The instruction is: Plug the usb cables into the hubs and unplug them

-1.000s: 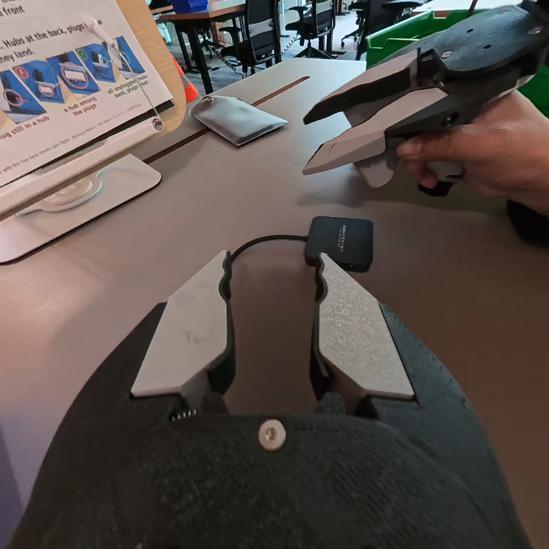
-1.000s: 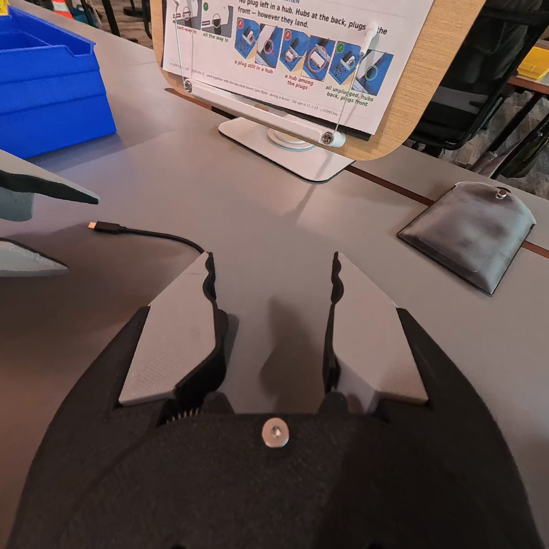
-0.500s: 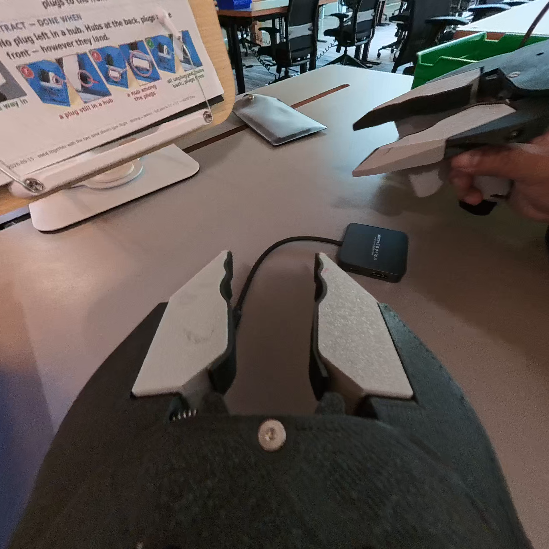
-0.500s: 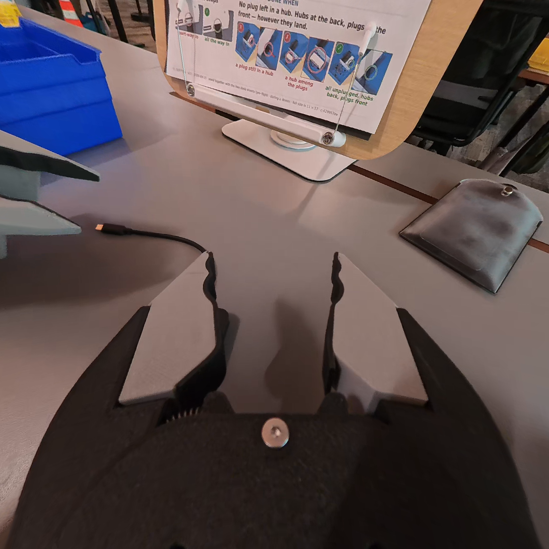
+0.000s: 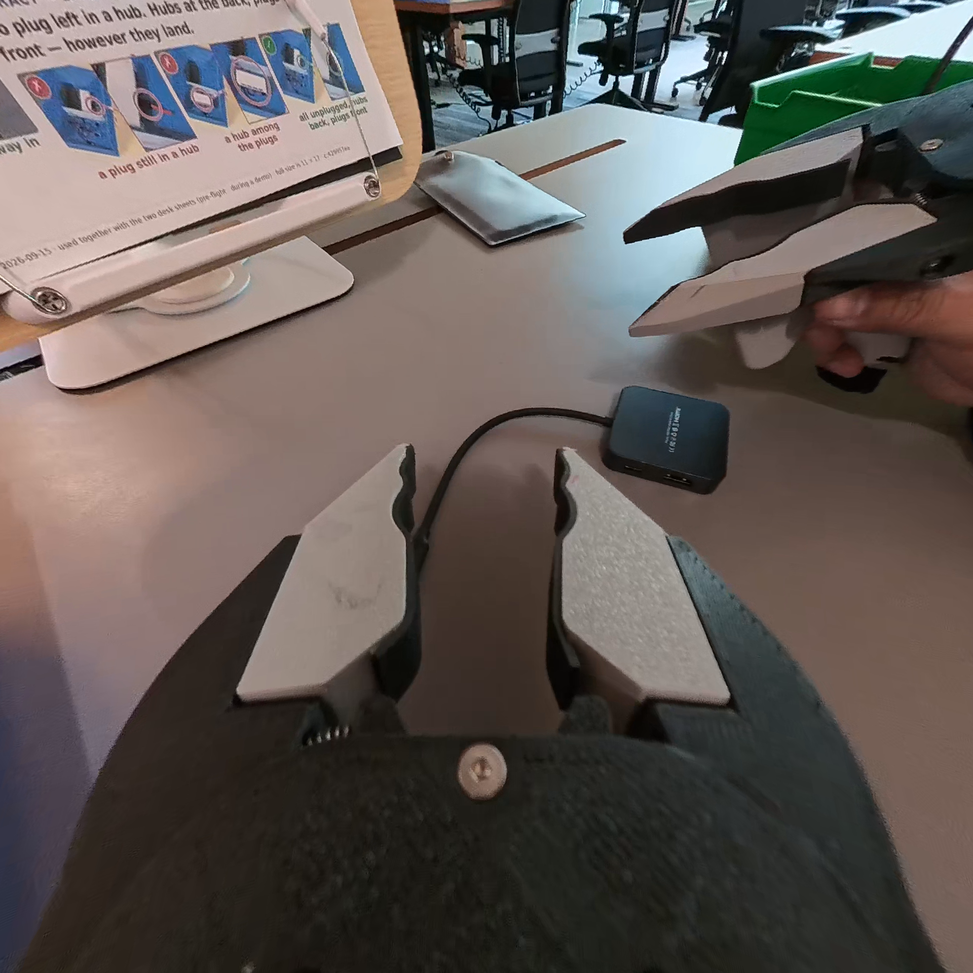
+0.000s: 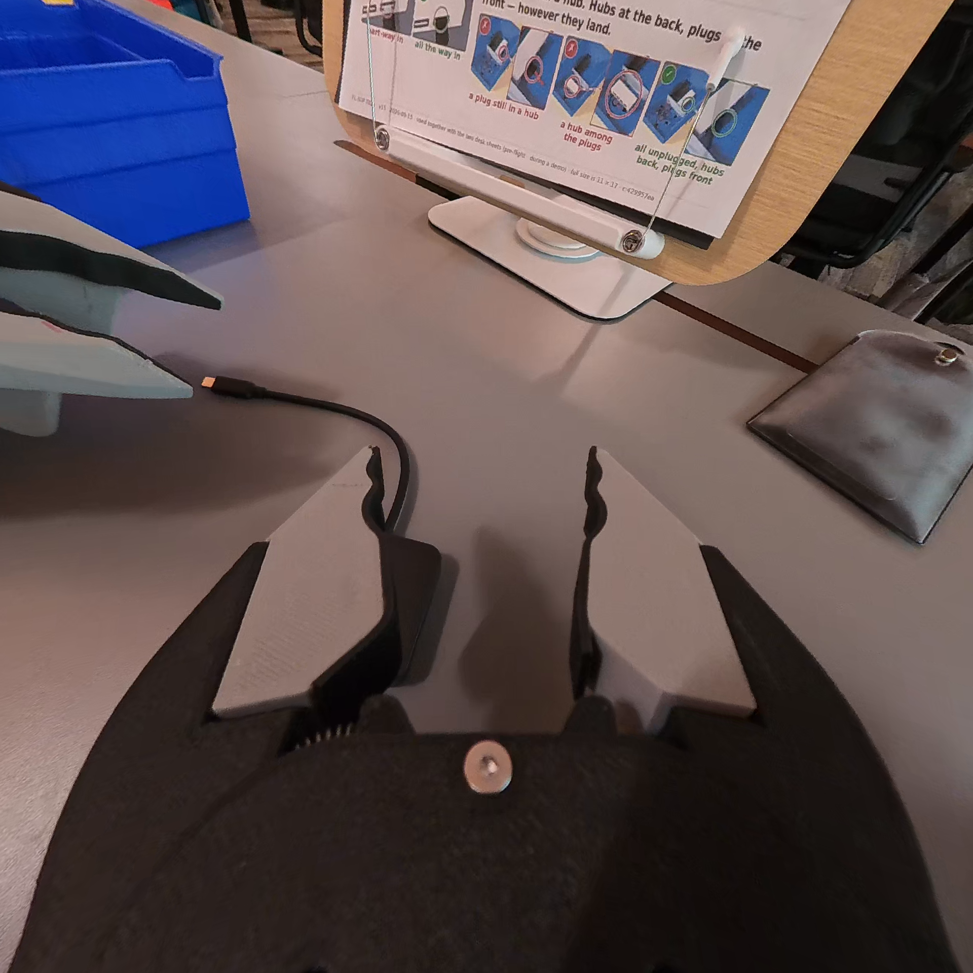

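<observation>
A small black hub [image 5: 668, 439] lies flat on the grey table [image 5: 474, 326], and its black cable [image 5: 463, 463] curves toward me. My left gripper [image 5: 484, 458] is open and empty, low over the table, with the cable running in between its fingers. The hub is just right of its right fingertip. My right gripper [image 5: 629, 284], held by a hand [image 5: 895, 326], hovers open above and behind the hub. In the right wrist view the right gripper [image 6: 483, 453] is open, and the hub [image 6: 421, 605] shows partly under its left finger. The cable [image 6: 337, 408] ends in a free plug [image 6: 210, 381] beside the left gripper [image 6: 205, 347].
A document stand [image 5: 200, 295] with a printed sheet stands at the back left, also in the right wrist view [image 6: 553, 252]. A grey pouch [image 5: 495, 200] lies behind. A blue bin [image 6: 116, 131] sits at the far left and a green bin [image 5: 821, 100] at the far right. Office chairs stand beyond.
My left gripper has swung left, so the cable now lies between its fingers and the hub is off its right tip. In the right wrist view the hub has come into sight.
</observation>
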A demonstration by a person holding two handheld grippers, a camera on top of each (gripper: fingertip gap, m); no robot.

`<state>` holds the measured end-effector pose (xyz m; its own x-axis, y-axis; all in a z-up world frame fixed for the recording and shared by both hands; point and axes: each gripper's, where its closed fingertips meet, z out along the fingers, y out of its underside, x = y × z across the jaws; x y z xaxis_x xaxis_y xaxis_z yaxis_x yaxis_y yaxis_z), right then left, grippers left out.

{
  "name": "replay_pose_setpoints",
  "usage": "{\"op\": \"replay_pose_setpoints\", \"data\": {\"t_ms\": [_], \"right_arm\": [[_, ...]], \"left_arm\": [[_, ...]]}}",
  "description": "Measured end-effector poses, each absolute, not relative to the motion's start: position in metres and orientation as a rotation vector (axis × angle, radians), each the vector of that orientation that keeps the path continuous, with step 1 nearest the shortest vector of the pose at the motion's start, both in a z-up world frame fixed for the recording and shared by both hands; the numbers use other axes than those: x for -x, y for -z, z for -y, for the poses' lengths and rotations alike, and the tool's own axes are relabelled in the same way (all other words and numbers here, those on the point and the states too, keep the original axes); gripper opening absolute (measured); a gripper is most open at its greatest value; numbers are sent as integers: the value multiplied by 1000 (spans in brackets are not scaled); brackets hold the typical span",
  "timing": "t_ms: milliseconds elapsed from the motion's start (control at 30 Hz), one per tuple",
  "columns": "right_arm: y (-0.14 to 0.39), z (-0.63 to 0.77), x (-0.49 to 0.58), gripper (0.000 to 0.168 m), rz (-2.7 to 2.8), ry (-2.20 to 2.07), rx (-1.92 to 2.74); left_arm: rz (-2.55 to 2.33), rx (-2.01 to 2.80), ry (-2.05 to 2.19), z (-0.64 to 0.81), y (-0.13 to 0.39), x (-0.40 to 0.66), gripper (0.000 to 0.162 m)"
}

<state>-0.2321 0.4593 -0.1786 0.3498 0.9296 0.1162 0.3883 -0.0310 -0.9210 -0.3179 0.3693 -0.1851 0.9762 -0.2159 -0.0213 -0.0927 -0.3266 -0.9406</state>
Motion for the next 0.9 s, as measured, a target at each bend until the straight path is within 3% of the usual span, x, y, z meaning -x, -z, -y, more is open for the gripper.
{"op": "replay_pose_setpoints", "data": {"t_ms": [900], "right_arm": [[186, -466, 230, 72, 1173, -710, 1646]], "left_arm": [[-317, 1928, 112, -364, 190, 295, 50]]}}
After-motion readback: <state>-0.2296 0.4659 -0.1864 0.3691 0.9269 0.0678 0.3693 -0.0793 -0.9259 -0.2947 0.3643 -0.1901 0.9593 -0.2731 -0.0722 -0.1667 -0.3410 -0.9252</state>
